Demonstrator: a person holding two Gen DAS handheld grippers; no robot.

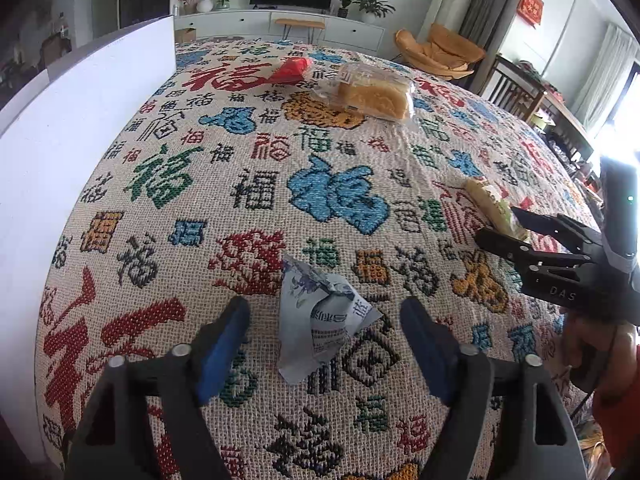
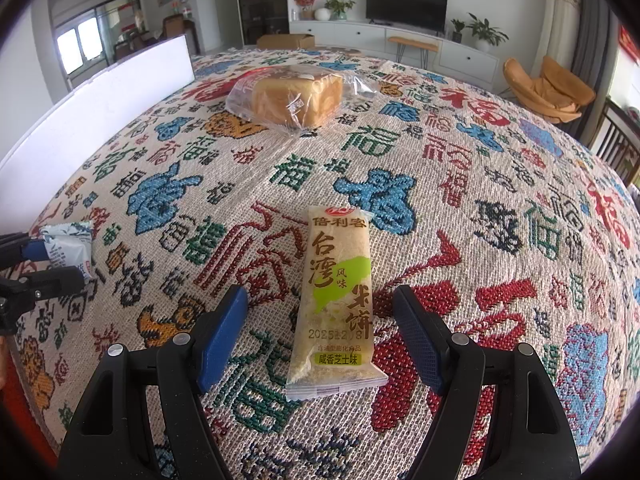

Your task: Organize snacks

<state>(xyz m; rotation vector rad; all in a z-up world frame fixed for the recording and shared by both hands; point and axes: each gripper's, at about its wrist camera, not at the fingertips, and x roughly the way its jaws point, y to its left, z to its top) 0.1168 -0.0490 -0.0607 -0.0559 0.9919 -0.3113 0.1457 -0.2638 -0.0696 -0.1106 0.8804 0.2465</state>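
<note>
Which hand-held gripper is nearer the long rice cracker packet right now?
Right. The right hand-held gripper straddles the rice cracker packet, pads open and clear of it. The left hand-held gripper is off to the side, open around a small blue-and-white packet.

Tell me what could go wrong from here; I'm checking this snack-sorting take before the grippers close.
1. The blue-and-white packet is crumpled and light; the open left gripper might pinch only a corner and let it slip.
2. The rice cracker pack lies lengthwise between the open right gripper's fingers; a hard squeeze could crush it.
3. The pads may snag the woven tablecloth.
</note>
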